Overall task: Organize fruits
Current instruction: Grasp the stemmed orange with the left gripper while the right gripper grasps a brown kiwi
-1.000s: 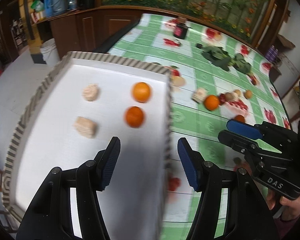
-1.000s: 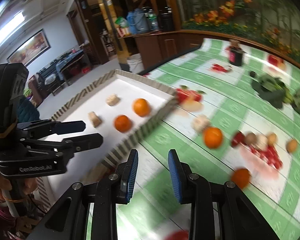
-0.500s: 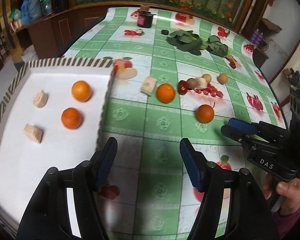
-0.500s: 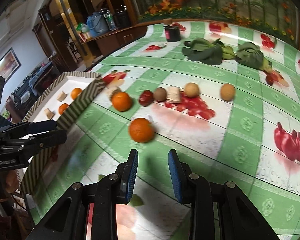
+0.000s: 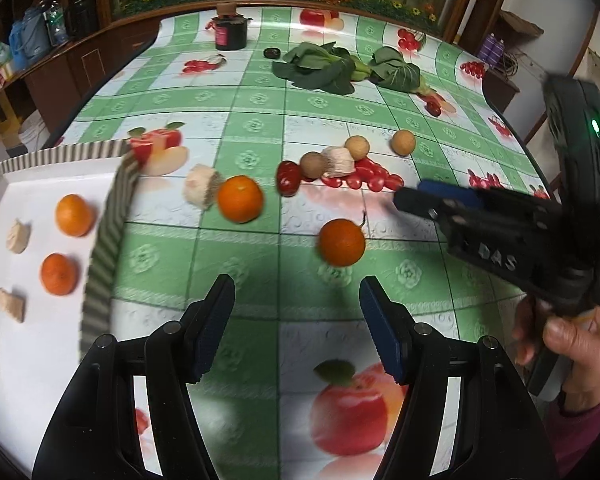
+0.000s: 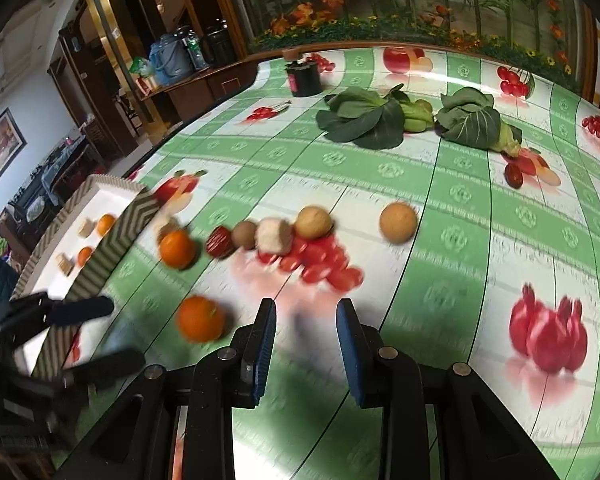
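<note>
Hovering low over the counter (image 5: 260,120), the left tool (image 5: 296,320) stands with its blue-padded jaws wide apart and nothing between them, at the bottom centre of the left wrist view. Just above and right of its right jaw an orange (image 5: 342,242) lies on a green square of the checked cloth, and a second orange (image 5: 240,199) sits up and to the left, touching a pale cut chunk (image 5: 198,190). Beyond these, in mid-frame, a dark red fruit (image 5: 288,178), a brown round fruit (image 5: 313,165), another pale chunk (image 5: 340,160) and two tan round fruits (image 5: 357,147) lie in a loose row. At the left edge a white tray (image 5: 108,224) with a striped rim holds two oranges (image 5: 73,209) and two pale chunks (image 5: 18,236). The right tool (image 6: 306,332) sits at the bottom centre of its own view, jaws narrowly parted and empty, above the cloth; the nearer orange lies to its left. Leafy greens (image 5: 320,68) and a dark jar (image 5: 231,32) rest near the far end of the counter, at the top of the frame.
</note>
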Demonstrator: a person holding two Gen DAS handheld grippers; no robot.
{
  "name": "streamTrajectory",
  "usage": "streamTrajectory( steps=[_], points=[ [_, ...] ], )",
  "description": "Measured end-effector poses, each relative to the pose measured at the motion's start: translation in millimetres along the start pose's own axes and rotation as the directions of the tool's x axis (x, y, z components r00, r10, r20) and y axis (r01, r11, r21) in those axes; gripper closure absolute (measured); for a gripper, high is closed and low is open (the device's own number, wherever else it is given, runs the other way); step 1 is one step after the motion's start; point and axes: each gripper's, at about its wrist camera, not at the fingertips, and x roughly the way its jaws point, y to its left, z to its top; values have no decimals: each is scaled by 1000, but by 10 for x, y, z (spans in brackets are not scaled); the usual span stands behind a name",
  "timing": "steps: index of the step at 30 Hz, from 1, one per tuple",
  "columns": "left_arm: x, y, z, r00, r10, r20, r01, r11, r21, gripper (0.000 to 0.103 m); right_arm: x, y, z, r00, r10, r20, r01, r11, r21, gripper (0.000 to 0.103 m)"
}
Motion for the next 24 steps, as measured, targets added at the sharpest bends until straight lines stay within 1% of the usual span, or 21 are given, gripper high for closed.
streamTrajectory(
  steps=[4, 13, 15, 18, 19, 20, 22, 24],
  points=[
    [84, -59, 68, 1000, 11, 3, -11, 1000, 9, 38, 107, -38, 165, 1000, -4, 8, 4, 1000, -1, 73],
    [279, -123, 186, 1000, 20, -12, -20, 1000, 16, 38, 414, -67, 432, 1000, 6, -13, -7, 1000, -20, 73],
    [324, -119, 211, 1000, 14, -18, -14, 1000, 6, 38, 471, -54, 464, 1000, 4, -17, -5, 999, -34, 73],
    [389, -120, 215, 1000, 10, -26, -10, 1000, 1, 39, 522, -36, 494, 1000, -2, -2, 2, 998, -60, 73],
    [419, -117, 208, 1000, -5, -29, 5, 1000, -2, 39, 528, -37, 501, 1000, -1, 3, 1, 998, -60, 73],
    [416, -118, 205, 1000, -9, -12, 9, 1000, 2, 39, 535, -40, 507, 1000, 3, 4, -3, 998, -60, 73],
    [417, -109, 215, 1000, -23, 0, 23, 1000, 2, 45, 536, -38, 508, 1000, 5, 7, -5, 998, -64, 75],
    [412, -94, 222, 999, -38, 2, 38, 999, -1, 66, 521, -41, 494, 1000, 3, 10, -2, 998, -62, 79]
  ],
)
